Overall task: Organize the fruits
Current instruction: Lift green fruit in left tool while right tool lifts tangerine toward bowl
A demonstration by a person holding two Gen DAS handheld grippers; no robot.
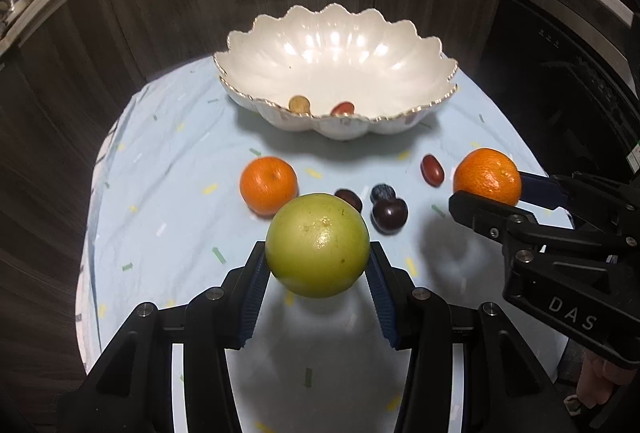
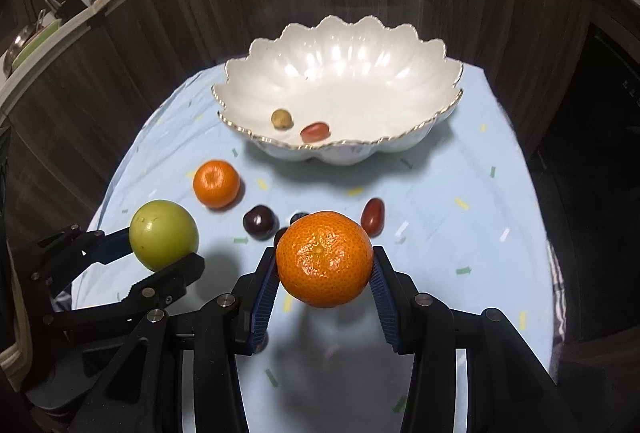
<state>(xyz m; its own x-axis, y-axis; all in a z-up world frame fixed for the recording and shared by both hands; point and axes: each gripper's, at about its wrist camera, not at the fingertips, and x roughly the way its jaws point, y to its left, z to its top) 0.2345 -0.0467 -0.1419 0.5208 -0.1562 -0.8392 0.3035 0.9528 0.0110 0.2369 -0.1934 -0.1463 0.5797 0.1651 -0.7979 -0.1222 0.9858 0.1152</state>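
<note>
My left gripper (image 1: 317, 265) is shut on a green round fruit (image 1: 317, 245) and holds it above the cloth; the fruit also shows in the right wrist view (image 2: 163, 235). My right gripper (image 2: 325, 273) is shut on an orange (image 2: 325, 259), which also shows in the left wrist view (image 1: 488, 176). A white scalloped bowl (image 1: 400, 73) (image 2: 400, 89) stands at the back with a small tan fruit (image 2: 281, 119) and a red grape tomato (image 2: 315, 131) inside. A second orange (image 1: 269, 185) (image 2: 216, 183), a dark plum (image 1: 389, 215) (image 2: 260, 221) and a red oblong fruit (image 1: 432, 170) (image 2: 372, 216) lie on the cloth.
A light blue cloth (image 1: 168, 169) covers the round table. Another small dark fruit (image 1: 349, 197) and a blueberry (image 1: 383, 191) lie beside the plum. Dark wood panels (image 1: 160, 1) stand behind the table. A dark appliance (image 1: 568, 81) is at the right.
</note>
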